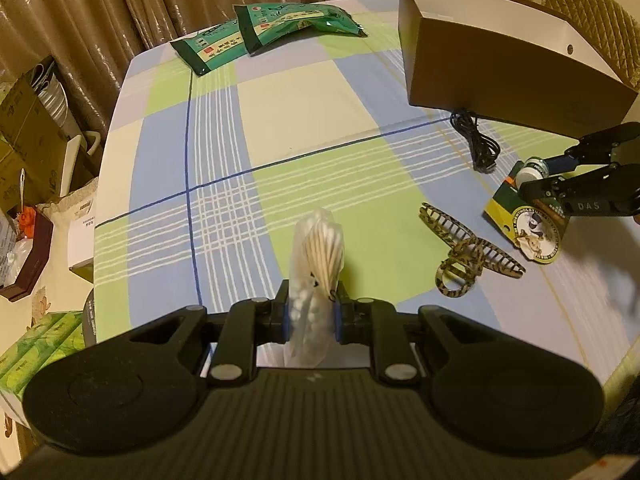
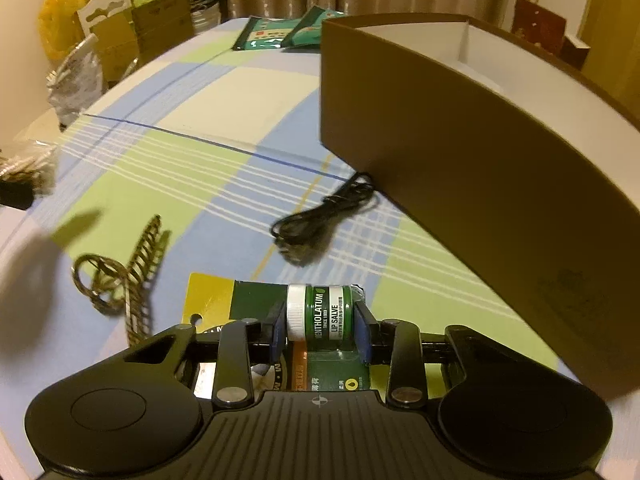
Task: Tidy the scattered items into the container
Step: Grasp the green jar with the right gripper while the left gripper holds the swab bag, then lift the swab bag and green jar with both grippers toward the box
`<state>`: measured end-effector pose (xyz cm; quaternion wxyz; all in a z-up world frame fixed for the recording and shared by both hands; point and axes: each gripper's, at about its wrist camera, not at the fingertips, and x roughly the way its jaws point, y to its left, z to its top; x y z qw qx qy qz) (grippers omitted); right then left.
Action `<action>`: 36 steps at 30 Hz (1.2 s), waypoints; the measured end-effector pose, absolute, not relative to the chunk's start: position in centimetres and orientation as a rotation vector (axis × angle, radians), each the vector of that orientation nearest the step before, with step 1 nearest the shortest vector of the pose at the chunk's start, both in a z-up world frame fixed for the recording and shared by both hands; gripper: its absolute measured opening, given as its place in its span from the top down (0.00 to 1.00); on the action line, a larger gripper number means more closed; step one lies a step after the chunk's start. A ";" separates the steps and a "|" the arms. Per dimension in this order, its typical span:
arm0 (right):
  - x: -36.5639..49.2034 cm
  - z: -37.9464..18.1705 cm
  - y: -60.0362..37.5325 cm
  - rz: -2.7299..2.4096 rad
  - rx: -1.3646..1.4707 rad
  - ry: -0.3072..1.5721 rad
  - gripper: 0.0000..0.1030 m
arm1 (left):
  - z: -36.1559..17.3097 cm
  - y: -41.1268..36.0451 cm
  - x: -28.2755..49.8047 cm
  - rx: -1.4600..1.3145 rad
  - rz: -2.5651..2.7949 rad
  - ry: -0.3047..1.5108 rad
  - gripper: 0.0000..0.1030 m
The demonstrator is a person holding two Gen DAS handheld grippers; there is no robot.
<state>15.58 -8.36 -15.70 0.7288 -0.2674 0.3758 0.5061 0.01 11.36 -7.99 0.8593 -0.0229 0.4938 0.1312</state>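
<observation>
1. lip salve jar [image 2: 320, 316] on its card, lying on the tablecloth [image 1: 312, 96] near the brown box [image 2: 460, 152]; right gripper [image 2: 320, 334] pads pressed on both ends
2. bag of cotton swabs [image 1: 318, 264], clenched in the left gripper [image 1: 312, 312]; lower end hidden
3. hair claw [image 1: 468, 248], black cable [image 1: 480, 144]: loose between them
4. green packets [image 1: 272, 32]: far edge, print unreadable

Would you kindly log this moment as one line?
left tongs: shut on swabs | right tongs: on salve | box: empty | cable, clip: on table
</observation>
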 end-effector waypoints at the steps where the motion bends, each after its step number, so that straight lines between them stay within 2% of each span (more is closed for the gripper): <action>1: 15.8 -15.7 -8.8 1.102 -0.582 0.835 0.69 | -8.0 11.2 0.0 -0.050 0.271 1.036 0.85; 13: 18.5 -14.6 -16.8 0.961 -0.522 0.933 0.68 | -8.4 8.3 2.0 -0.038 0.186 1.032 0.85; 14: 18.6 -14.6 -17.1 0.964 -0.521 0.944 0.62 | -8.3 8.1 2.2 -0.036 0.178 1.031 0.85; 15: 18.5 -14.5 -17.3 0.962 -0.519 0.940 0.51 | -8.3 7.8 2.5 -0.034 0.170 1.030 0.85; 17: 18.3 -14.3 -17.6 0.948 -0.516 0.908 0.39 | -8.3 7.3 2.9 -0.026 0.157 1.028 0.85; 23: 18.4 -14.5 -17.2 0.970 -0.497 0.898 0.40 | -8.0 5.9 3.9 -0.008 0.130 1.021 0.85; 25: 18.2 -14.7 -17.0 0.984 -0.520 0.897 0.55 | -8.0 5.5 4.1 -0.005 0.124 1.020 0.85; 26: 18.2 -14.9 -17.0 0.989 -0.527 0.903 0.69 | -7.9 5.2 4.2 -0.003 0.122 1.019 0.85; 36: 17.8 -13.3 -17.5 1.054 -0.555 0.890 0.69 | -7.7 3.2 5.1 -0.005 0.102 1.002 0.85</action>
